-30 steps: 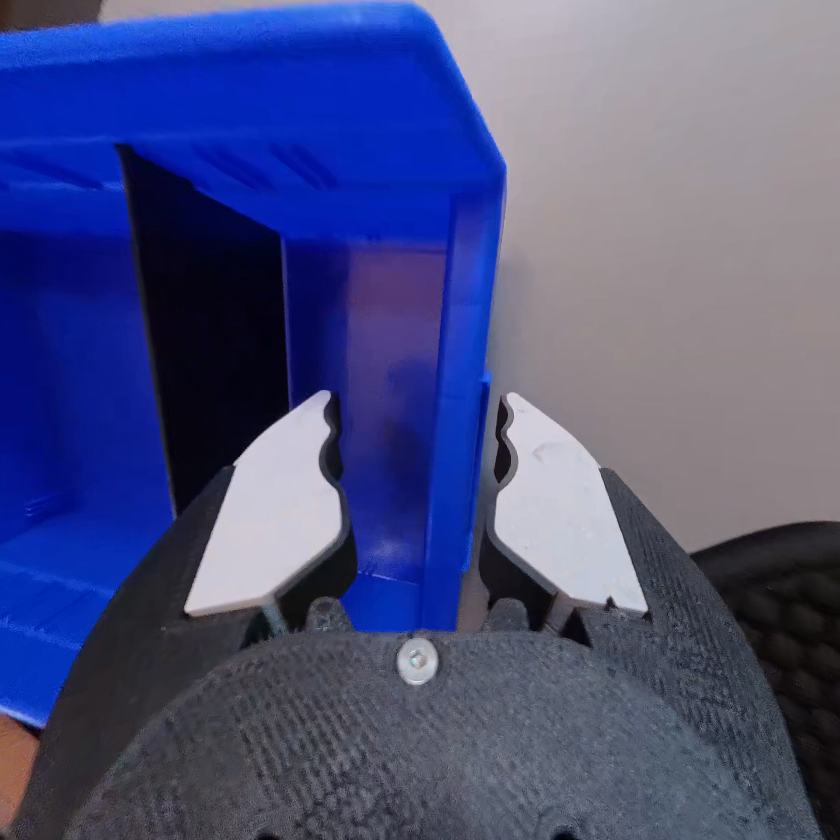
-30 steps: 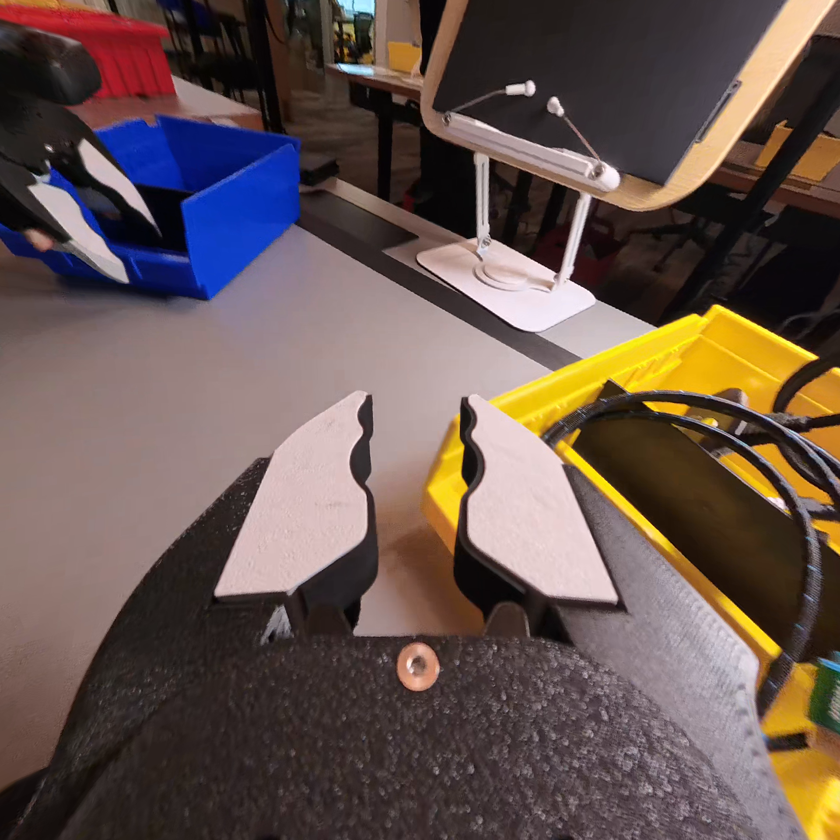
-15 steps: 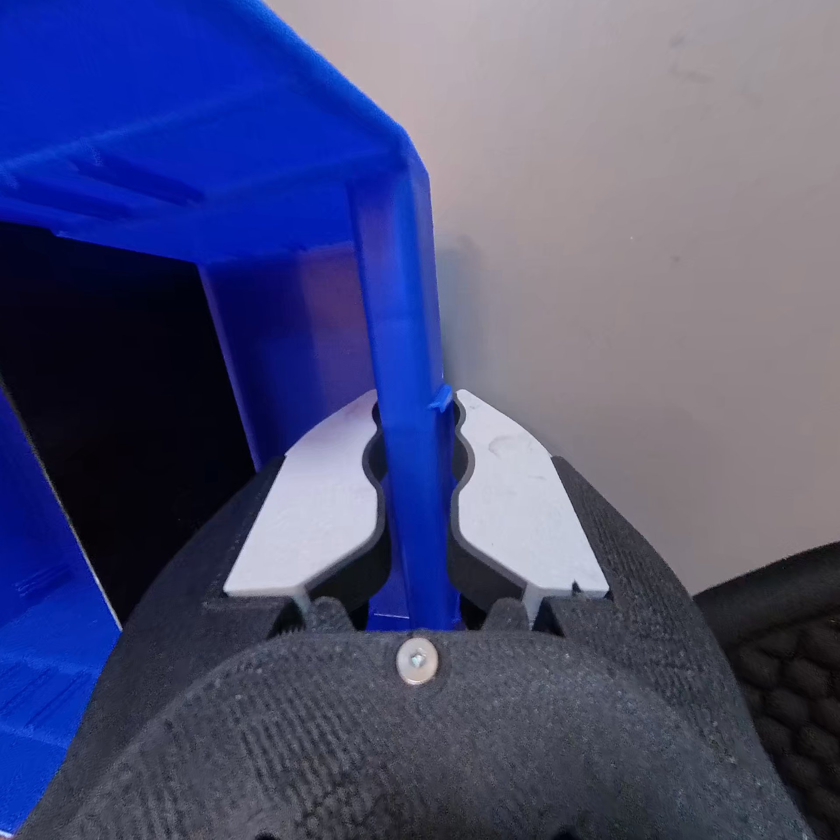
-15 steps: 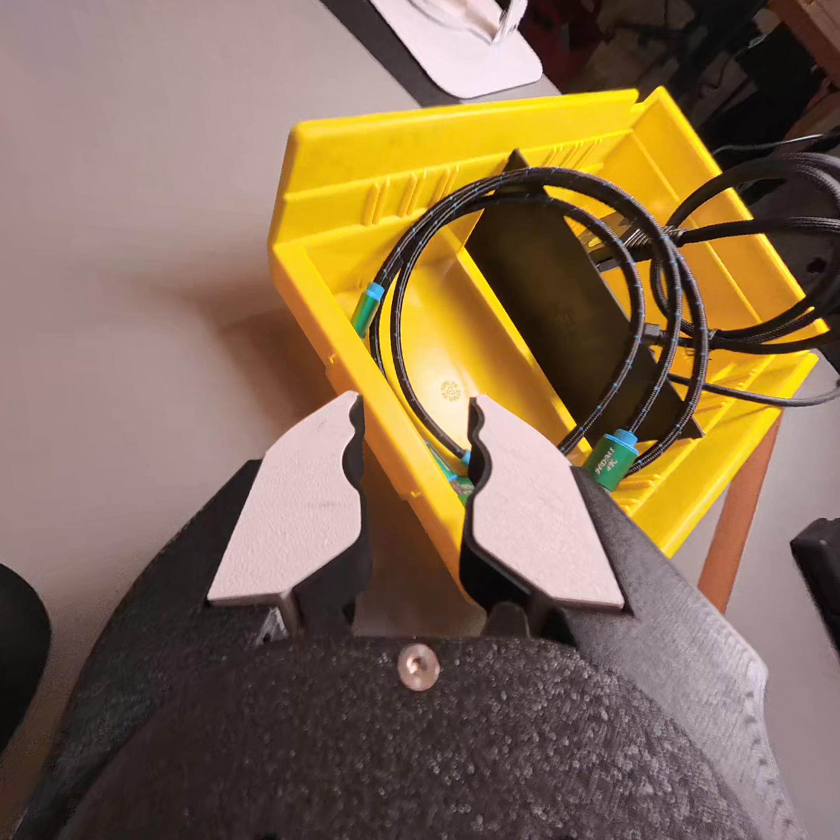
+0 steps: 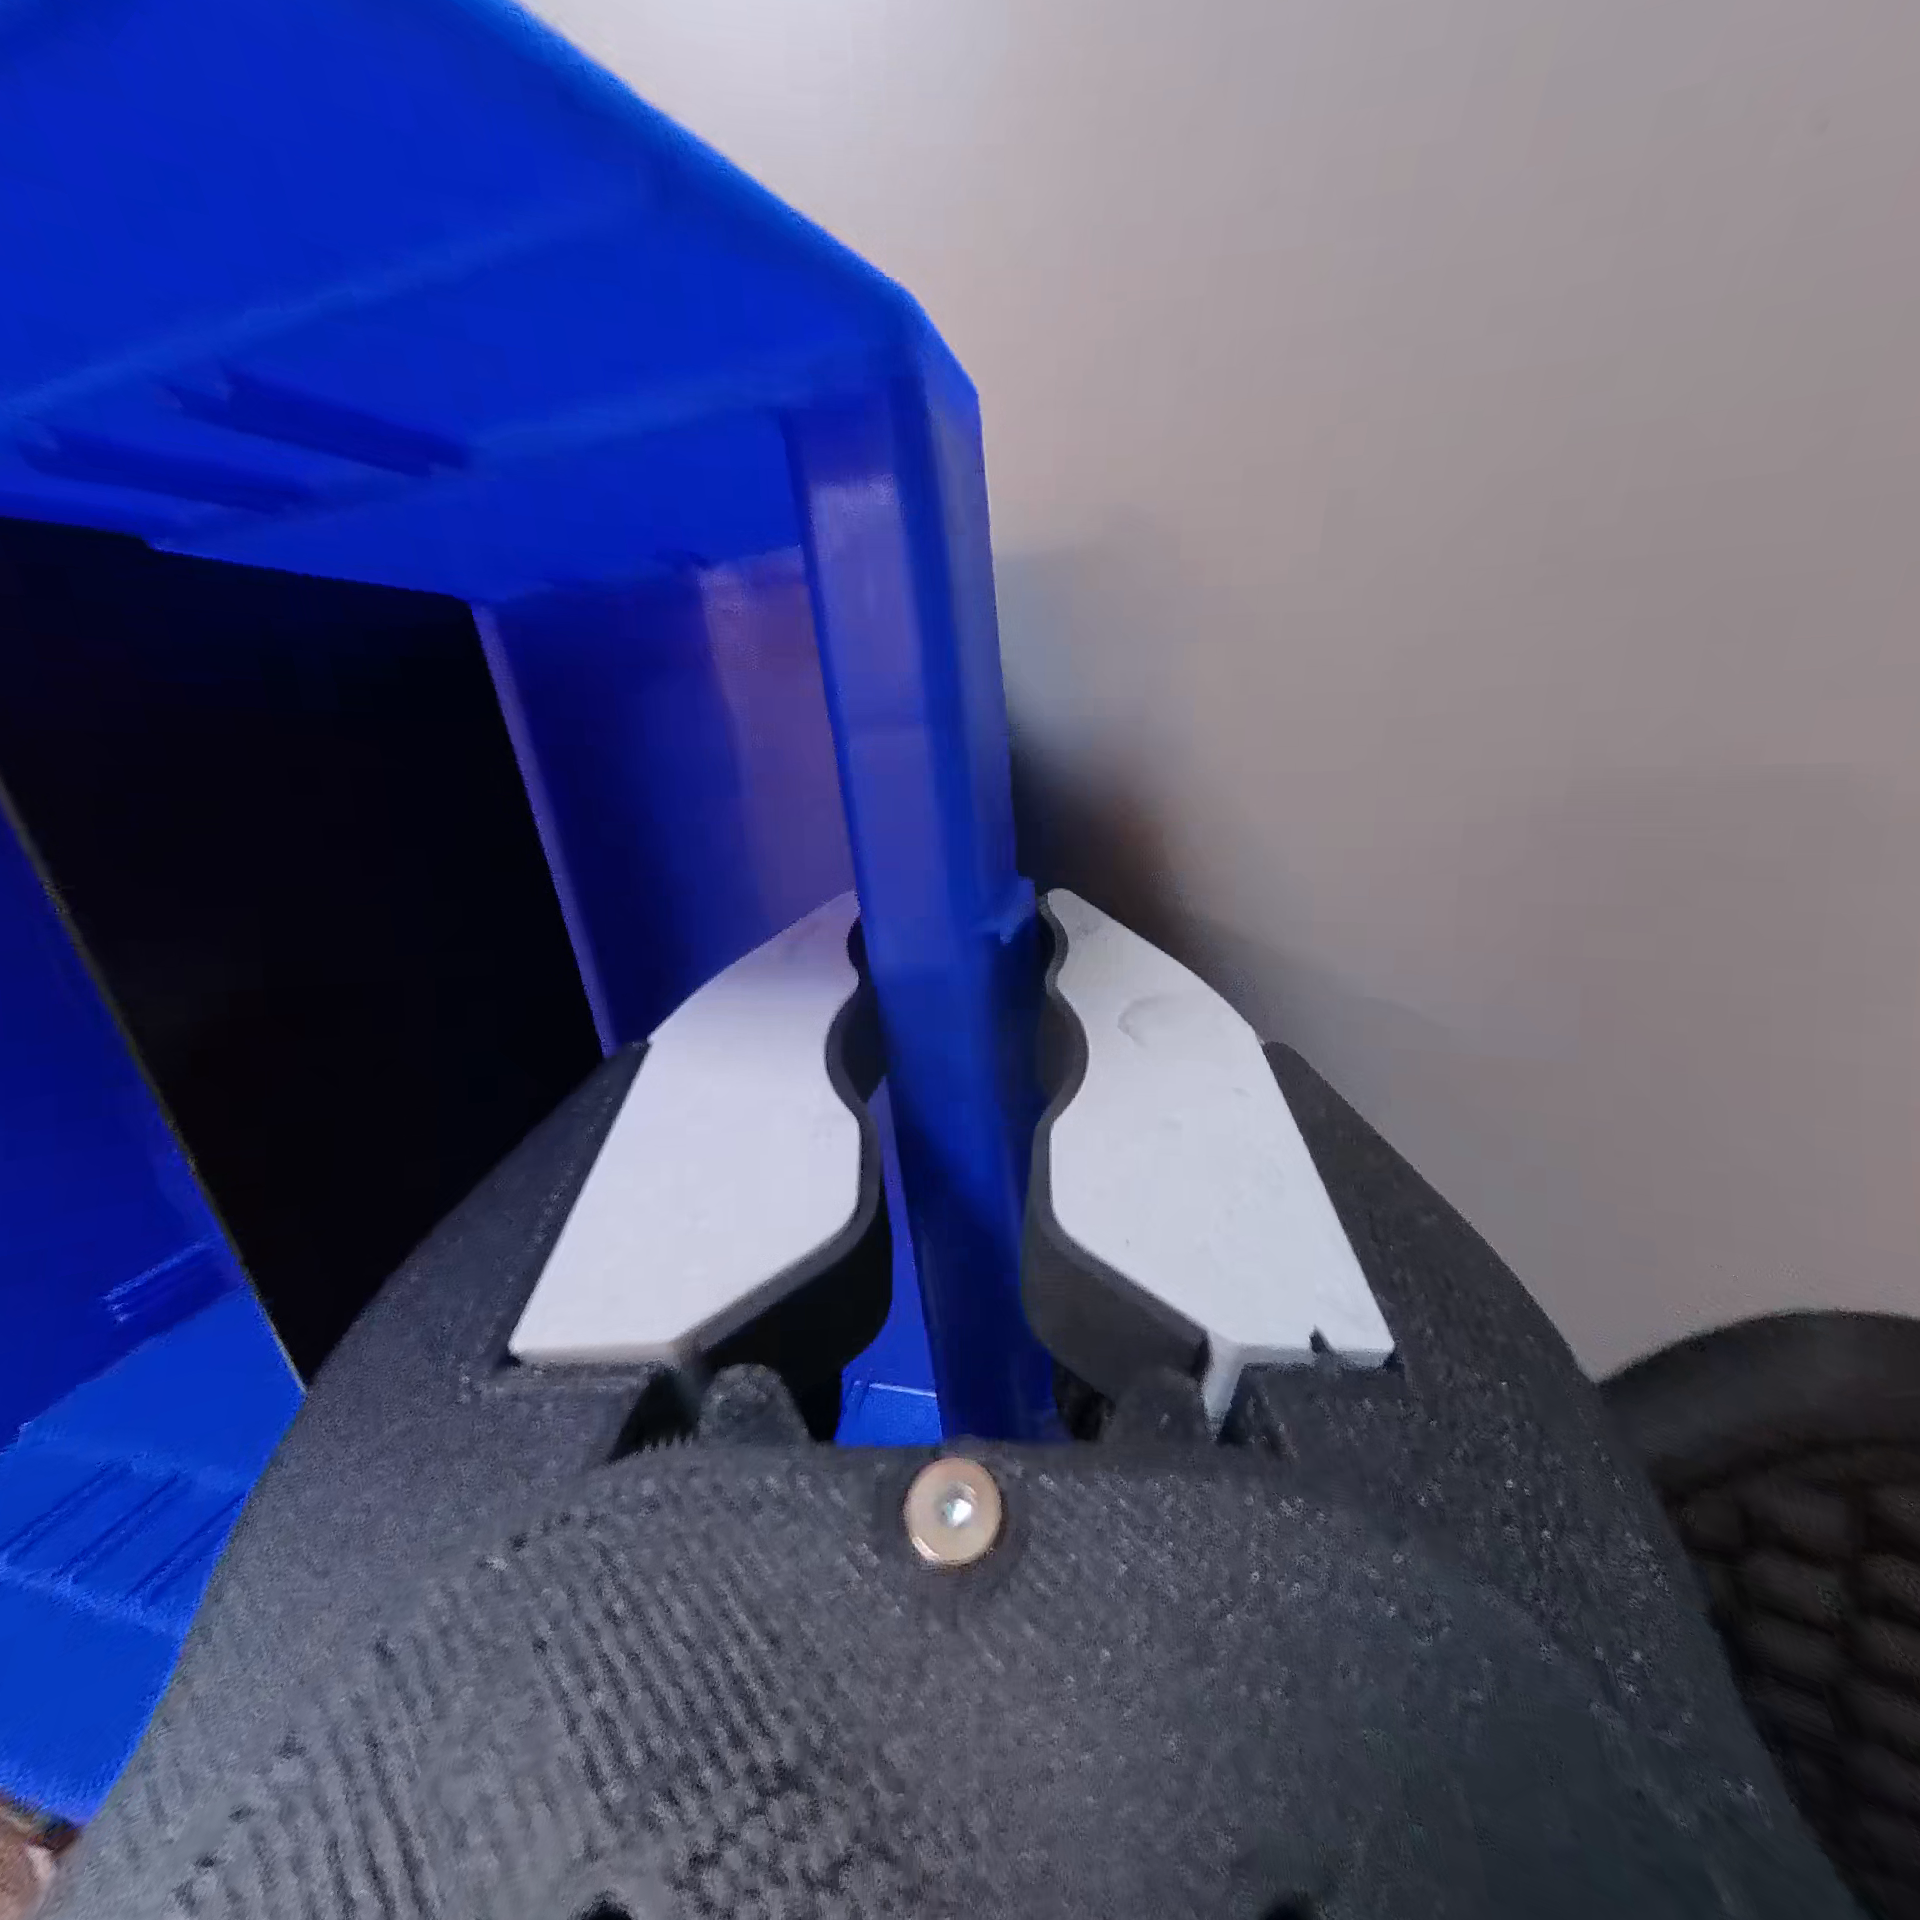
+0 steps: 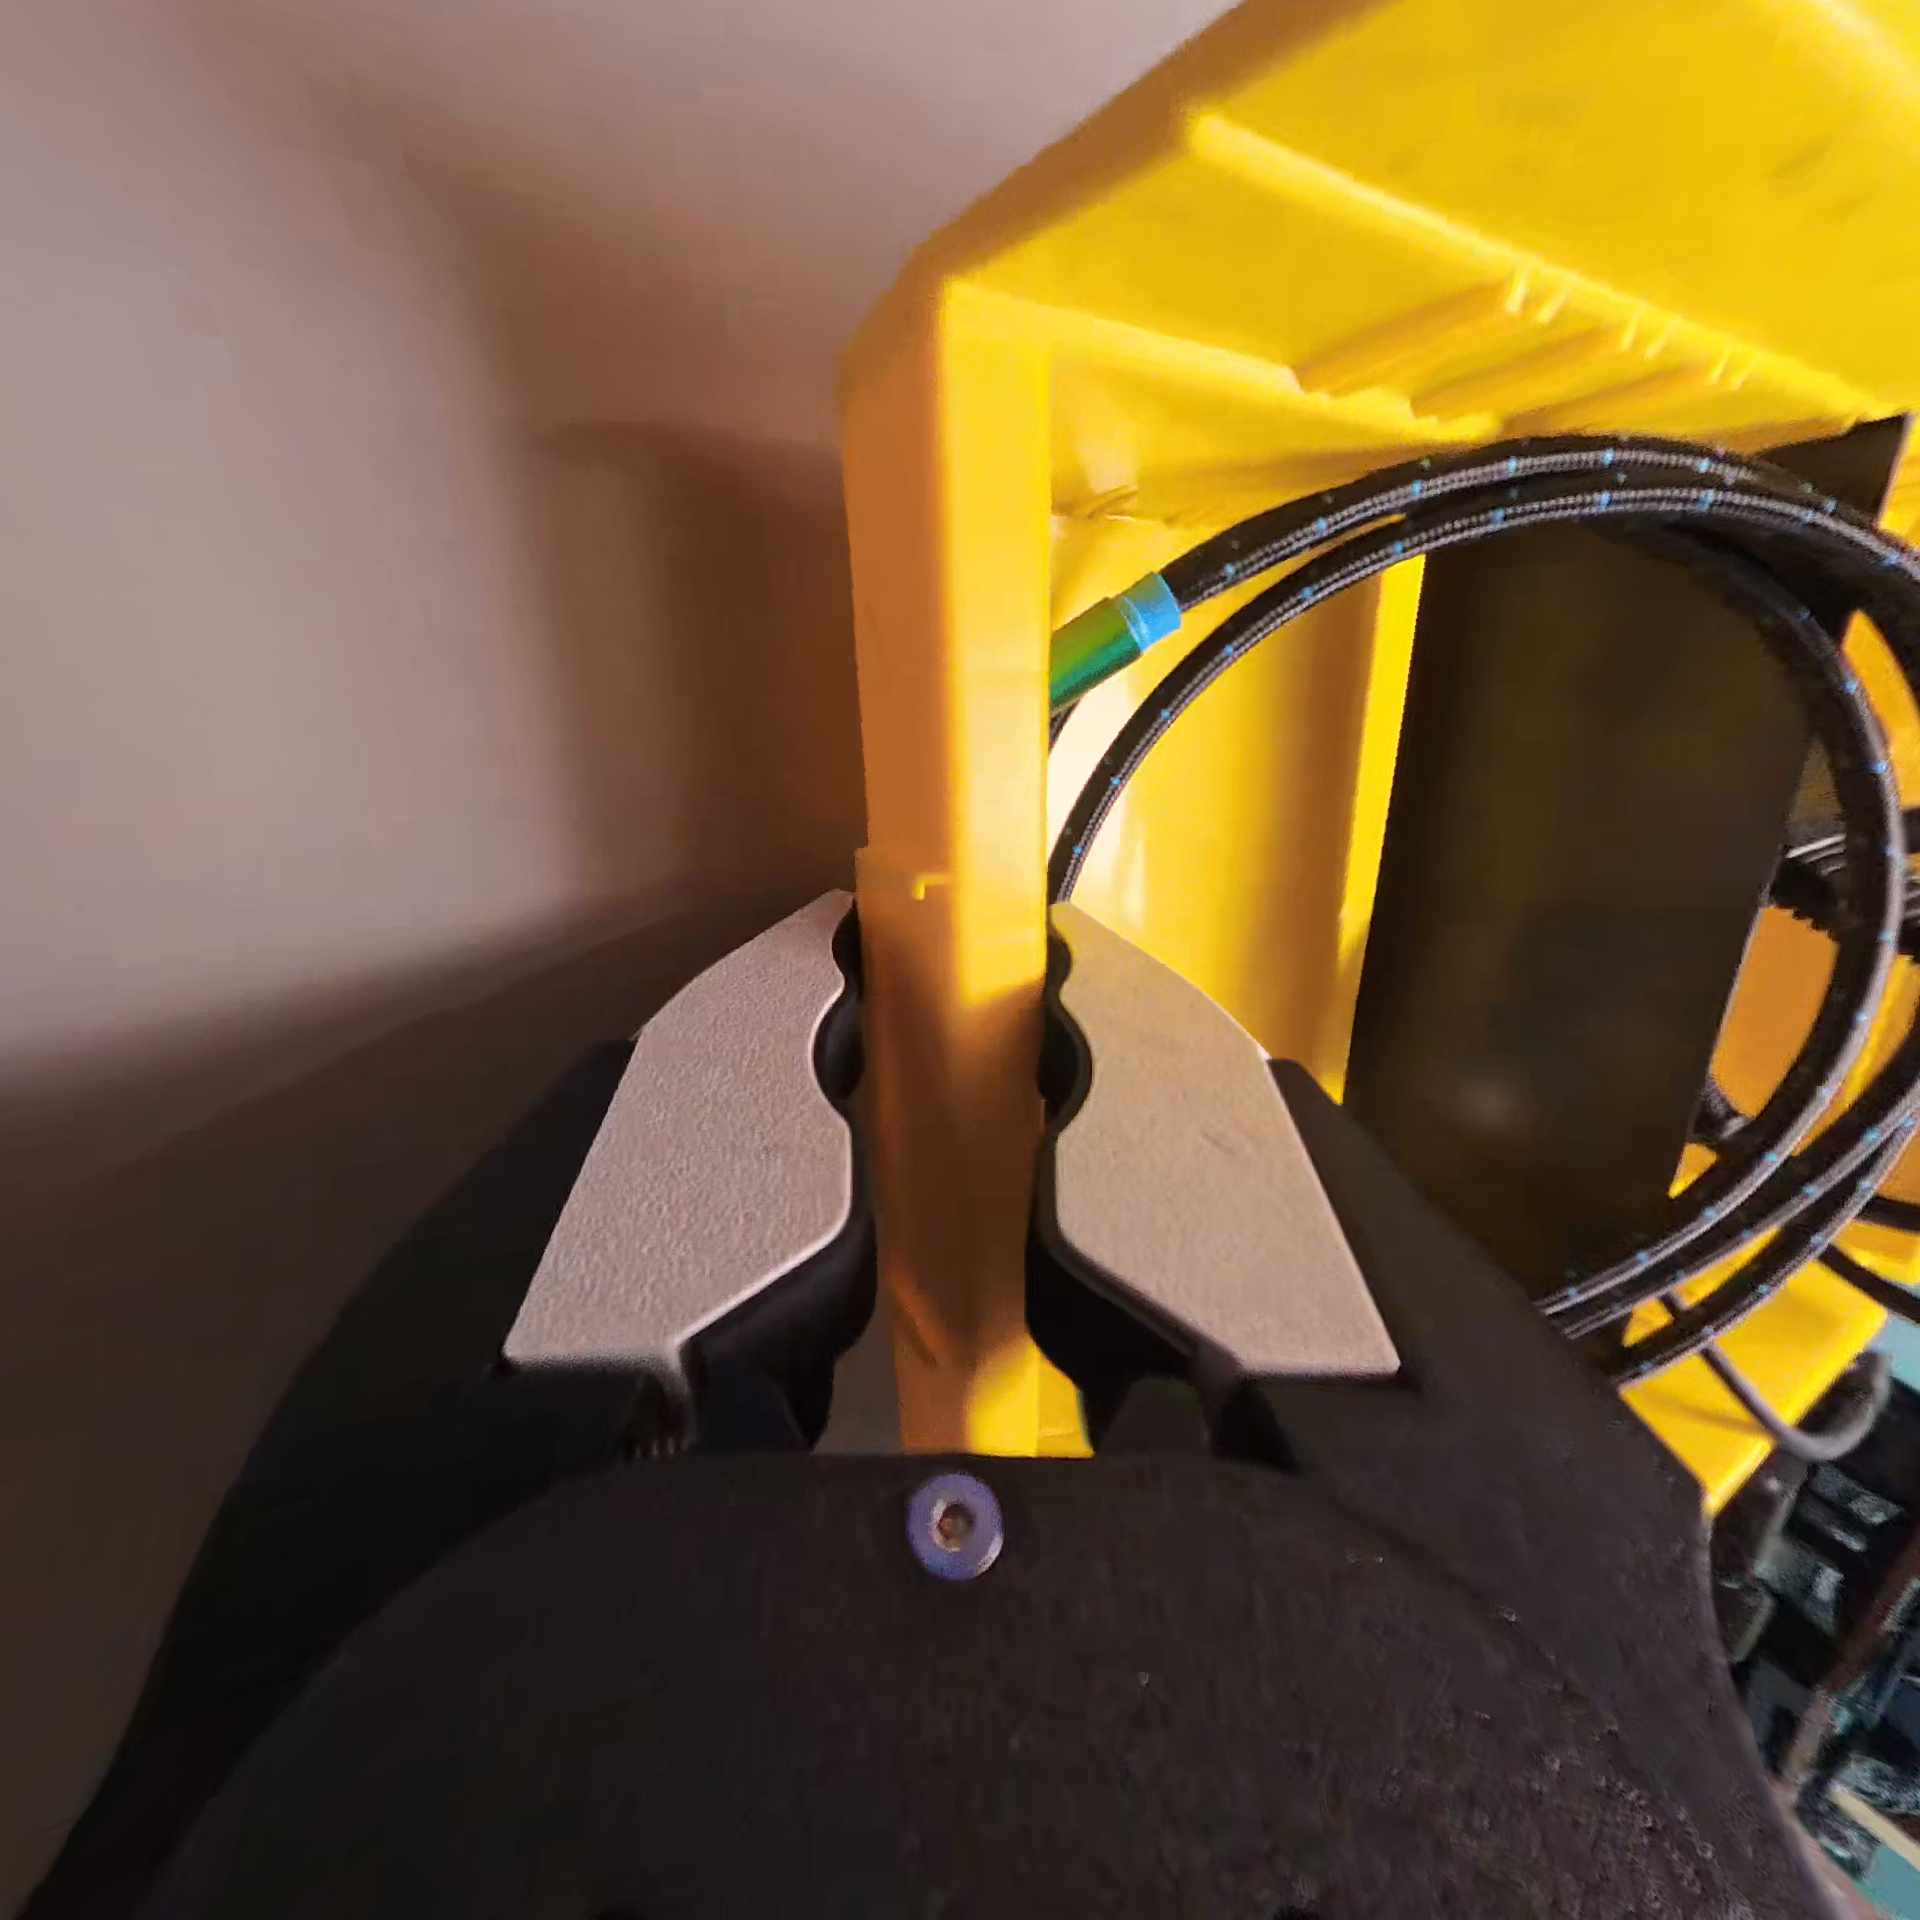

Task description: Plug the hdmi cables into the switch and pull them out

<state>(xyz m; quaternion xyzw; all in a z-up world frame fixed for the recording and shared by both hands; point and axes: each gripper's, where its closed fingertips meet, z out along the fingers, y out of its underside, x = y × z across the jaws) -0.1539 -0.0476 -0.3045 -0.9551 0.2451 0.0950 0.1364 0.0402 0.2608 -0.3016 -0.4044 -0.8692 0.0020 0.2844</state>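
Observation:
My left gripper [image 5: 948, 935] is shut on the right side wall of a blue plastic bin [image 5: 904, 665], one finger inside, one outside. A flat black object [image 5: 281, 914] lies in that bin; I cannot tell what it is. My right gripper [image 6: 951, 935] is shut on the left side wall of a yellow plastic bin [image 6: 951, 644]. In the yellow bin lie coiled black braided HDMI cables [image 6: 1558, 499] with a green and blue plug end [image 6: 1112, 634], beside a dark upright divider [image 6: 1579, 852].
Both bins rest on a light grey table [image 5: 1455, 520], which also shows in the right wrist view [image 6: 364, 468]. A black textured object [image 5: 1808, 1538] sits at the lower right of the left wrist view. Cluttered dark items [image 6: 1829, 1538] show past the yellow bin.
The right gripper swung to the yellow bin and closed on its side wall. The left gripper closed on the blue bin's wall, and the view has shifted a little since.

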